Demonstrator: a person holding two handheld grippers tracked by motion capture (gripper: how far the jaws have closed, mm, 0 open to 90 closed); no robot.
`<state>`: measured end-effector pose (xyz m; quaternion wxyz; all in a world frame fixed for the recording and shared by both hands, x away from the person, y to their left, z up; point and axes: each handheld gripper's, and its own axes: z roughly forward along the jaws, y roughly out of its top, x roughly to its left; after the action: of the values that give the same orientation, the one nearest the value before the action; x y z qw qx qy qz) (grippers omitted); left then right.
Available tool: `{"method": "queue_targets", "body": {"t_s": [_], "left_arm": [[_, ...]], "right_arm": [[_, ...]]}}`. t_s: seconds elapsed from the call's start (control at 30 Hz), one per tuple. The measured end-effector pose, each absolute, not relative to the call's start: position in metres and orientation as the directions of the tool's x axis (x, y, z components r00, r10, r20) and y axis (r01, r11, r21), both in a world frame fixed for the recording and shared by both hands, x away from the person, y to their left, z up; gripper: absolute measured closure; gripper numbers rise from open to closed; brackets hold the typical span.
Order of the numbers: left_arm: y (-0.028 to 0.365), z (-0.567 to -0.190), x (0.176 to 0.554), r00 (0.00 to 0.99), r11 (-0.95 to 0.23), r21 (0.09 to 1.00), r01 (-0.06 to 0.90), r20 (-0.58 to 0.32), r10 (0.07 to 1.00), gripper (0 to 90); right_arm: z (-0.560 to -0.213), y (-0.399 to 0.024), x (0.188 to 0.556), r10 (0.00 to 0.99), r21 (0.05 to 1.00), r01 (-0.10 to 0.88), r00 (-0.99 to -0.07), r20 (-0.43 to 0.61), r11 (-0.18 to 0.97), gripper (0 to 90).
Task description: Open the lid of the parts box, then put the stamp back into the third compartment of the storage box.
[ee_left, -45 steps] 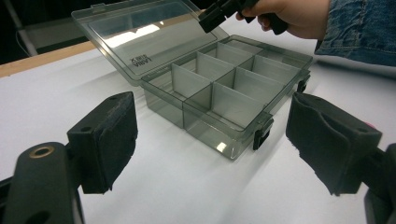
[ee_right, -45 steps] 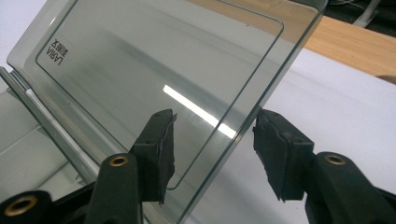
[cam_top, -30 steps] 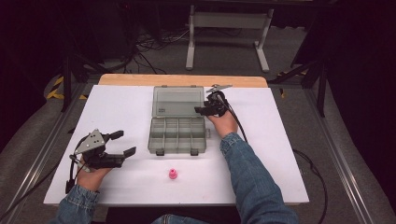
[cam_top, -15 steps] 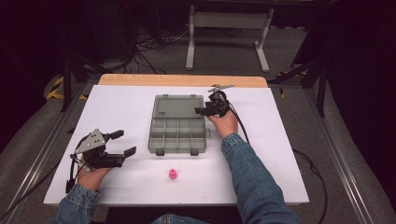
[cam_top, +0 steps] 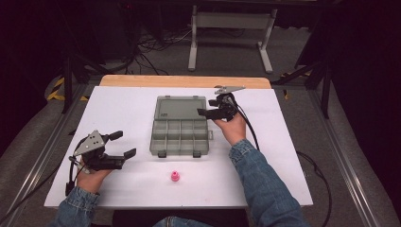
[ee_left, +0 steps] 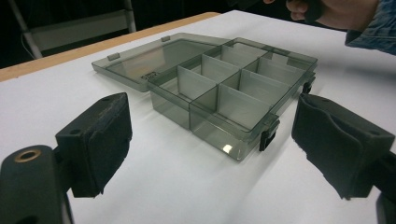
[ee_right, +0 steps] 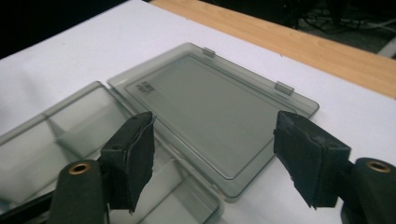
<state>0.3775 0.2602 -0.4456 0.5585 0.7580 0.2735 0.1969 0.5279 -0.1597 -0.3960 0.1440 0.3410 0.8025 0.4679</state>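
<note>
The compartment box (cam_top: 180, 138) is placed near the middle of the white table (cam_top: 127, 104), with its lid (cam_top: 178, 108) folded fully open and laid flat on the table surface behind the tray. The tray is divided into compartments by grey partitions, and two dark latches are fitted along its near edge. A small pink piece (cam_top: 174, 177) is located on the table in front of the box, well apart from it. The right gripper (cam_top: 206, 113) is held at the right edge of the box, near the hinge line between tray and lid (its jaws have just been opening). In the right gripper view, the jaws are seen spread wide above the lid (ee_right: 212, 112), with nothing gripped between the pads. The left gripper (cam_top: 124, 144) is positioned at the left of the table, well apart from the box and pointed towards it. In the left gripper view, its jaws are spread apart, nothing is held between them, and the box (ee_left: 233, 88) is seen beyond them.
</note>
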Motion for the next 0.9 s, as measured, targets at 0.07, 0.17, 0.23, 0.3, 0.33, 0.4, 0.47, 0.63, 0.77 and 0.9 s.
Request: {"method": "queue_targets", "body": {"t_s": [0.07,0.17,0.23,0.3,0.33,0.4,0.47,0.63,0.77,0.9], "left_arm": [[0.260,-0.445,0.376,0.772,-0.221,0.955,0.198,-0.013,0.636,12.5],[0.261,-0.446,0.375,0.771,-0.222,0.955,0.196,-0.010,0.636,12.3],[0.262,-0.446,0.374,0.771,-0.222,0.955,0.196,-0.010,0.637,12.1],[0.263,-0.447,0.373,0.769,-0.227,0.954,0.196,-0.006,0.639,11.5],[0.264,-0.447,0.372,0.770,-0.227,0.954,0.197,-0.007,0.638,11.5],[0.265,-0.447,0.371,0.769,-0.218,0.956,0.195,-0.012,0.639,10.3],[0.267,-0.447,0.370,0.768,-0.217,0.957,0.194,-0.011,0.640,9.1],[0.271,-0.448,0.367,0.769,-0.200,0.959,0.200,-0.027,0.639,8.0],[0.273,-0.448,0.366,0.770,-0.197,0.960,0.199,-0.029,0.637,7.0],[0.273,-0.448,0.366,0.772,-0.197,0.961,0.195,-0.026,0.635,6.4]], "right_arm": [[-0.387,-0.159,0.515,0.660,0.865,0.374,-0.748,0.068,0.335,28.7],[-0.383,-0.158,0.506,0.645,0.873,0.352,-0.762,0.059,0.337,28.2],[-0.380,-0.157,0.499,0.628,0.879,0.335,-0.777,0.053,0.340,27.6],[-0.375,-0.152,0.486,0.598,0.886,0.304,-0.800,0.039,0.349,26.5],[-0.375,-0.152,0.486,0.598,0.886,0.304,-0.800,0.039,0.349,26.5],[-0.372,-0.149,0.477,0.579,0.891,0.281,-0.815,0.025,0.356,25.8],[-0.371,-0.146,0.470,0.560,0.892,0.263,-0.828,0.013,0.368,25.1],[-0.367,-0.138,0.453,0.509,0.894,0.232,-0.861,0.005,0.383,22.8],[-0.365,-0.133,0.442,0.476,0.891,0.211,-0.880,-0.007,0.403,20.4],[-0.364,-0.129,0.434,0.448,0.884,0.204,-0.894,-0.006,0.420,17.4]]}}
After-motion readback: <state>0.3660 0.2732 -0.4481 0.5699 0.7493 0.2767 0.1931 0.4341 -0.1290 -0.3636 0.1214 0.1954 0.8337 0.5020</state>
